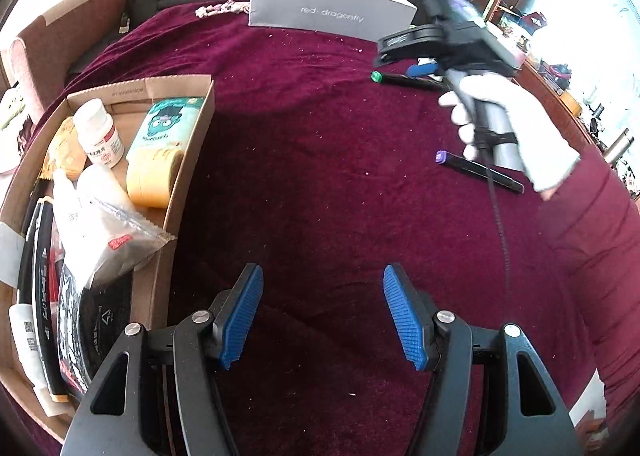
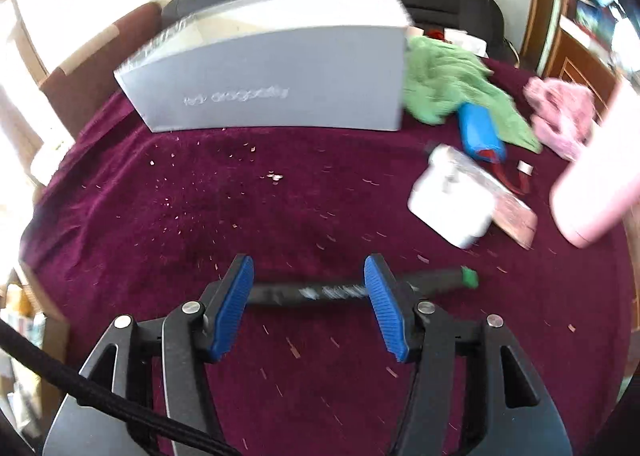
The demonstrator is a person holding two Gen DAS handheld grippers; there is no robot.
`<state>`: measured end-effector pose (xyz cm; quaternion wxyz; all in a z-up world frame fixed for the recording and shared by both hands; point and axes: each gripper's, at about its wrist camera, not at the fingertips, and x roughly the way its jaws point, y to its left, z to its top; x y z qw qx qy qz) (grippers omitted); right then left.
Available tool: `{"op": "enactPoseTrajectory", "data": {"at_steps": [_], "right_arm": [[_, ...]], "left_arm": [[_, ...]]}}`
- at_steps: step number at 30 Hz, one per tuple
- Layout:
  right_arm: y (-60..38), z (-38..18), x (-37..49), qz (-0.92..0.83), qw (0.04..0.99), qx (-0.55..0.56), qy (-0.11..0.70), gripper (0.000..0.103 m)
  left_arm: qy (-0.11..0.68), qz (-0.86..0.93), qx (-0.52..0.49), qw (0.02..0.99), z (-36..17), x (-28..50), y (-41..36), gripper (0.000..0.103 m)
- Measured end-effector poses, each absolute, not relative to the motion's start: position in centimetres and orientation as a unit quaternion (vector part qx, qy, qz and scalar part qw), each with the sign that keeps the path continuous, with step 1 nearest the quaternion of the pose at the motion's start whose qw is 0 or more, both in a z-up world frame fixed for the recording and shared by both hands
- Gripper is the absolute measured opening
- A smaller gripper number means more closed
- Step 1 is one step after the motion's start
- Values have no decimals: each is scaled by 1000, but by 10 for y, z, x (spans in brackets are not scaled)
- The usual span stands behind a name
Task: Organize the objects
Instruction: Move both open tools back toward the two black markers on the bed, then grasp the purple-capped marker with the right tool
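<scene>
Green-capped pen (image 2: 360, 288) – lies across parted right fingers (image 2: 310, 306), ungripped | left fingers (image 1: 322, 316) apart, tilted down

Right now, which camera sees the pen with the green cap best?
The right wrist view: the green-capped pen lies close, right across the open right claw, though blurred. The left wrist view shows the same pen small and far off on the red cloth, partly hidden behind the other handle.

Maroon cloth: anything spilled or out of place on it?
Yes. Pale crumbs or flakes are scattered over the maroon cloth, thickest in front of the grey box. Two black markers lie loose: green-capped and purple-capped, outside the full cardboard tray. A crumpled green cloth sits beside the box.
</scene>
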<state>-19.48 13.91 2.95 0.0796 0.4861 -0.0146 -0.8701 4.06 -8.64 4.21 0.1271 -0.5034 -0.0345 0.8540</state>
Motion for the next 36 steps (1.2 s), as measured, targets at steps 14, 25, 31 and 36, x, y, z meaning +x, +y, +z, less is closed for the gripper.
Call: {"op": "enactPoseTrajectory", "data": {"at_steps": [14, 25, 31, 36], "right_arm": [[209, 64, -85, -798, 205, 545, -157, 68], [241, 61, -24, -864, 79, 496, 20, 68], [248, 36, -25, -841, 118, 528, 14, 79], [241, 38, -14, -780, 217, 581, -81, 81]], "left_arm": [[-66, 853, -494, 153, 43, 46, -87, 57], [-54, 861, -479, 162, 57, 55, -76, 57], [-65, 863, -476, 155, 60, 60, -80, 57], [-66, 864, -475, 156, 60, 62, -76, 57]]}}
